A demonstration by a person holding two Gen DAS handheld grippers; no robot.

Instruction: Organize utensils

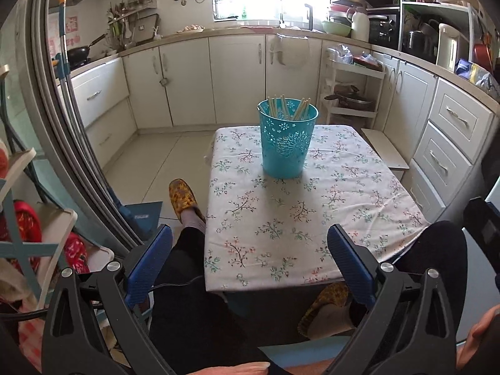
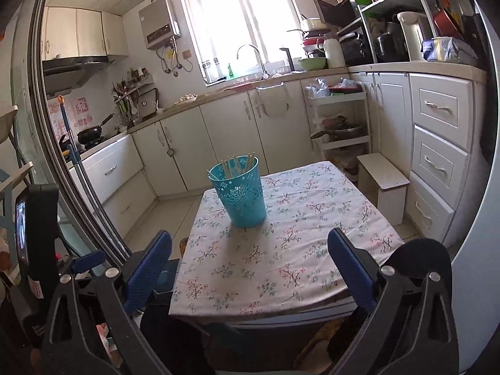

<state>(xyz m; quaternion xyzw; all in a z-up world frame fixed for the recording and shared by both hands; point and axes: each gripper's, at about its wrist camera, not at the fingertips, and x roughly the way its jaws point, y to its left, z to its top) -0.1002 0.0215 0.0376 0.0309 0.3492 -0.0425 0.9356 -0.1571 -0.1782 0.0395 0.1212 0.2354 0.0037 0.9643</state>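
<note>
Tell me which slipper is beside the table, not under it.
The slipper left of the floral-clothed table; the other slipper is tucked beneath its near edge.

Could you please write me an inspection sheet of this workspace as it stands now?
Surface: small table under a floral cloth, otherwise bare.
Job's things: chopsticks stand upright in the teal perforated bin.
Clutter: nothing seen on the table.
Grippers: left gripper and right gripper open, holding nothing, short of the table's near edge.
Cables: thin black cable across the person's lap.
Surroundings: kitchen cabinets, white stool.
</note>
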